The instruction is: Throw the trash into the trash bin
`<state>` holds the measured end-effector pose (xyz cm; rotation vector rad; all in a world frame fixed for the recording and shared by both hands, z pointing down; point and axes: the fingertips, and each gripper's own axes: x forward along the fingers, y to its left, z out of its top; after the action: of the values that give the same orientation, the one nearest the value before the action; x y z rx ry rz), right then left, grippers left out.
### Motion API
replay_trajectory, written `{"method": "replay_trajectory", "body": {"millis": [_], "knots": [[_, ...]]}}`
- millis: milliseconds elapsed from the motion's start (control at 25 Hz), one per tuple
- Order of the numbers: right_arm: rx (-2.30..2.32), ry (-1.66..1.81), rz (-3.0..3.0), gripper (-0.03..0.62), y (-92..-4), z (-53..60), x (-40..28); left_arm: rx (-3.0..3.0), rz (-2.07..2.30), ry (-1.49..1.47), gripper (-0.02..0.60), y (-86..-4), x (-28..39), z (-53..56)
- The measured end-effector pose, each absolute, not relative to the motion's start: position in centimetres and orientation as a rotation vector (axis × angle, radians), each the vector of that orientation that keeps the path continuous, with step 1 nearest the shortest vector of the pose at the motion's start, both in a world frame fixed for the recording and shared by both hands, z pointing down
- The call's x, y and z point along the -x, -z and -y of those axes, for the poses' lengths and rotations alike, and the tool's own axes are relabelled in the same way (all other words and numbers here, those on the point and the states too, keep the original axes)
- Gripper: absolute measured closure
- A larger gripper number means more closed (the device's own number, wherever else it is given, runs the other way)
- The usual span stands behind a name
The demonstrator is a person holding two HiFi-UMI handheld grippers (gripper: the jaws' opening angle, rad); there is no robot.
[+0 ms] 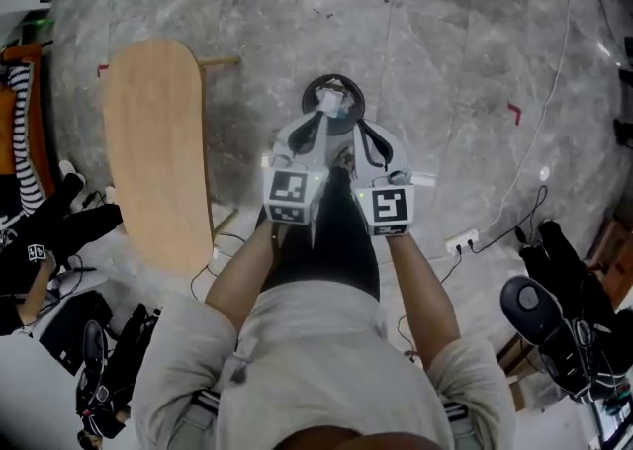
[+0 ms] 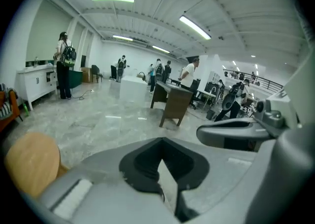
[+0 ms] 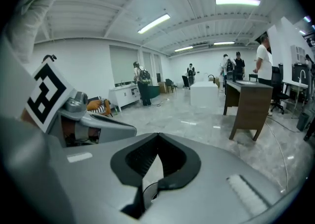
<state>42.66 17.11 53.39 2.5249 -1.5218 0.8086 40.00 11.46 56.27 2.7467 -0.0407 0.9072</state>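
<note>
The bin (image 1: 309,94) stands on the floor, just past and below both grippers, and white trash (image 1: 333,98) looks to be inside. The left gripper (image 1: 321,125) and right gripper (image 1: 346,146) are equally near it, jaws closed tight and empty.

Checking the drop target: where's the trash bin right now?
Head view, centre top: the round black trash bin stands on the grey marble floor, to the right of the oval wooden board.
</note>
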Motion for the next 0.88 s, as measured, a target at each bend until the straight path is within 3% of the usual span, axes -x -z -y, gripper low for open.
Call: {"method": "replay_trajectory", "body": {"millis": [400, 880], "knots": [[-2.631, -0.487, 1.603, 0.586, -38.2, -18.8, -42.6, -2.915, 0.097, -0.615, 0.563, -40.2, -40.6, -12.9], [-2.652, -0.155, 1.550, 0.588, -28.9, -18.6, -41.8, -3.056, 0.057, -0.349, 0.563, -31.3, -39.1, -13.7]]}}
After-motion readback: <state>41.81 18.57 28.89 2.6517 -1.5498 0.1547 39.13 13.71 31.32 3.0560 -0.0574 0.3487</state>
